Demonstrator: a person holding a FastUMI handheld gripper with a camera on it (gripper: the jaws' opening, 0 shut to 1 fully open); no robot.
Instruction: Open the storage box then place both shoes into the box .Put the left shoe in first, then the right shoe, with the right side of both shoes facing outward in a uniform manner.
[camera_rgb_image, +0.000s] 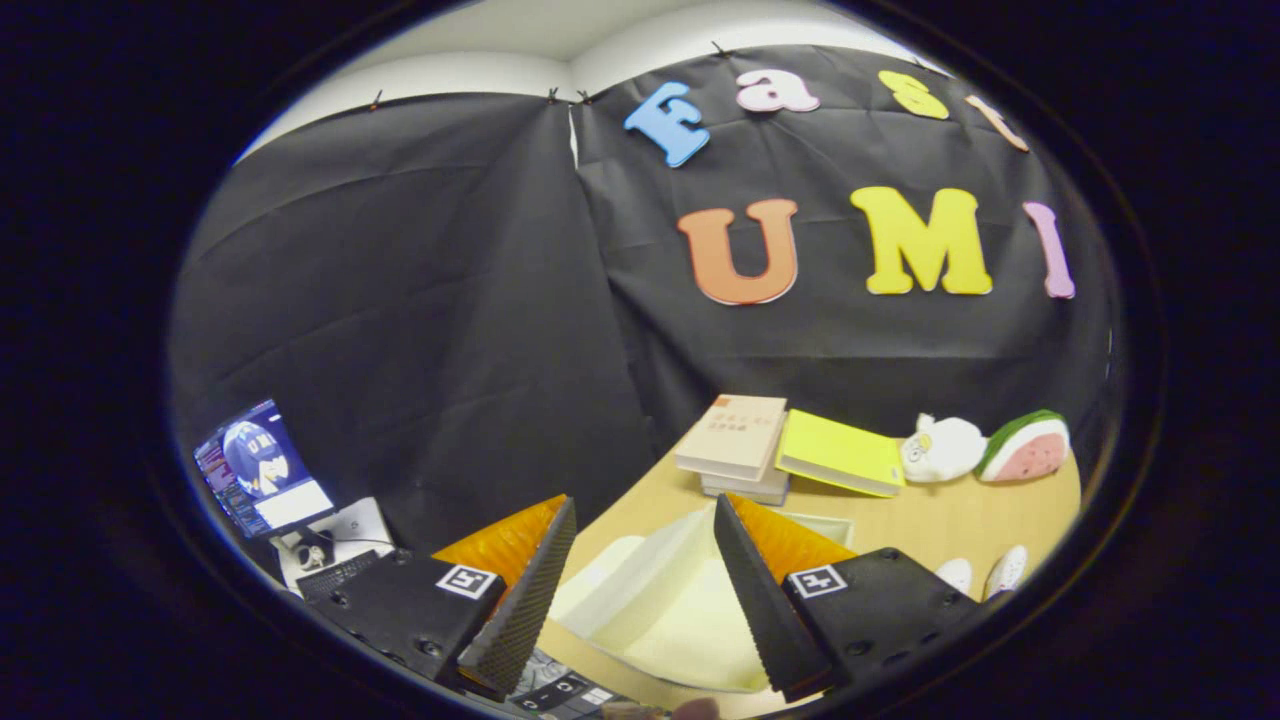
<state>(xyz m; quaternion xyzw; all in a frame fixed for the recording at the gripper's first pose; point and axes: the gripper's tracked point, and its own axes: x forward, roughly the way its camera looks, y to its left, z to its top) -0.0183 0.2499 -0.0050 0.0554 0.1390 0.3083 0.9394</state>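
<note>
White, translucent plastic storage box (660, 610) lies on the light wooden table (930, 520), seen between and just below the gripper's (640, 590) two fingers, its lid closed so far as can be told; its long side runs away from the fingers toward the stacked books. The black ribbed fingers (525, 600) with orange backing stand wide apart, holding and touching nothing, poised above the box. What is inside the box cannot be made out. Two white shoes (985, 573) sit on the table beside the right finger, only their toes showing, pointing roughly toward the fingers' side. Beyond the box lie a stack of beige books (735, 440), a yellow-green folder (840, 455), a white plush toy (940, 448) and a watermelon-slice plush (1028, 445). A lit monitor (260, 468) stands off the table's left.
</note>
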